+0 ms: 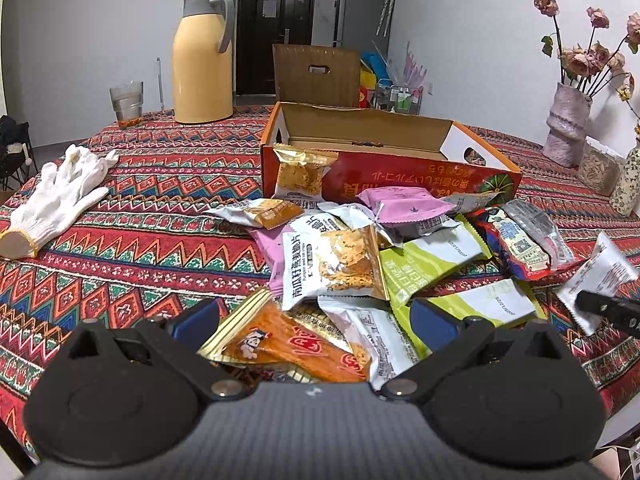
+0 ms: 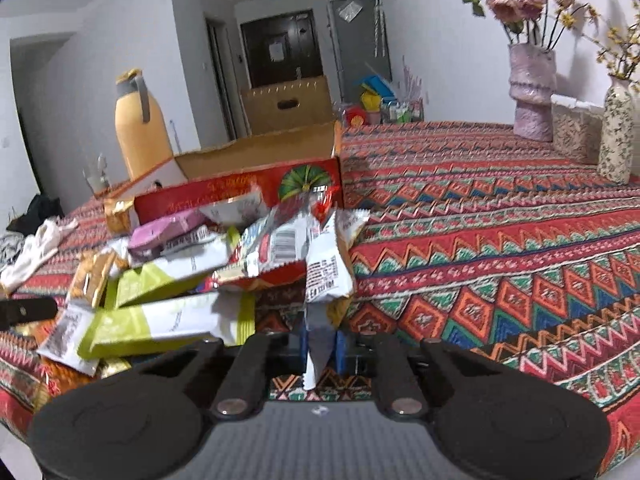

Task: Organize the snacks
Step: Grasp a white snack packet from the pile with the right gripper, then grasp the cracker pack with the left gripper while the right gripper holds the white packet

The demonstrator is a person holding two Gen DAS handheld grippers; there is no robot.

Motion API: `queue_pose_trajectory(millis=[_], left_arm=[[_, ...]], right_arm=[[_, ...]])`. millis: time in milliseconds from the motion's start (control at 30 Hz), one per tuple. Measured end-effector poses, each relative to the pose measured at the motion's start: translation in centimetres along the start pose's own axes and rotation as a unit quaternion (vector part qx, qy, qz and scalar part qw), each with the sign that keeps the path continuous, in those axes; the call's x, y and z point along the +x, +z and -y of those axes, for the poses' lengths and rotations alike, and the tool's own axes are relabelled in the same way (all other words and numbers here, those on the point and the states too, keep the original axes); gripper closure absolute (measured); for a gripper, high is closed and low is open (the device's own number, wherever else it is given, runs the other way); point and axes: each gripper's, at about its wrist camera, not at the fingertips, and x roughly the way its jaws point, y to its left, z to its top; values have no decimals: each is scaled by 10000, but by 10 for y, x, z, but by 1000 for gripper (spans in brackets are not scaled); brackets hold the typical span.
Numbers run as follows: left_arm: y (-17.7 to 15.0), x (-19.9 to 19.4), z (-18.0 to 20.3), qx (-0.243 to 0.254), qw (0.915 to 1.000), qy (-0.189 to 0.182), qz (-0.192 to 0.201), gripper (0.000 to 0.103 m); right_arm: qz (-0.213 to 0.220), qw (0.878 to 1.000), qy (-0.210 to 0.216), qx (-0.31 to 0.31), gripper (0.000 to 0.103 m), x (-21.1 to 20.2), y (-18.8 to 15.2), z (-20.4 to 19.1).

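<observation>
Right hand-held gripper (image 2: 322, 346) pinches a white snack packet (image 2: 328, 268) at the pile's 3 o'clock edge on the worktop (image 2: 500, 240); left hand-held gripper (image 1: 314, 320) stands spread over the pile. Pick-up under way; next, carry to the red box (image 2: 248, 188) at 11 o'clock.

Orange box (image 1: 420, 172): floor hidden behind its near wall, contents not readable. Right tongs (image 1: 600, 304) cut off by the frame edge in the left wrist view; the white packet (image 2: 328, 276) they pinch is motion-blurred, print illegible. Orange packet (image 1: 288, 344) partly hidden under the left tongs' body. Lower pile layers covered by upper packets.
</observation>
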Motion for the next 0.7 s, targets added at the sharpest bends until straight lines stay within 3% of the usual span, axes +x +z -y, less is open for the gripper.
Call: queue_pose_trajectory(millis=[433,700], left_arm=[[-6,4,-2,-84,9994,147,-304,0],[0,-3,-4,-152,9994,257,-192,0]], right_arm=[[499,9986,-78,139,92,-29,0,5],[545,9984,-64,152,92,-33,-3,3]])
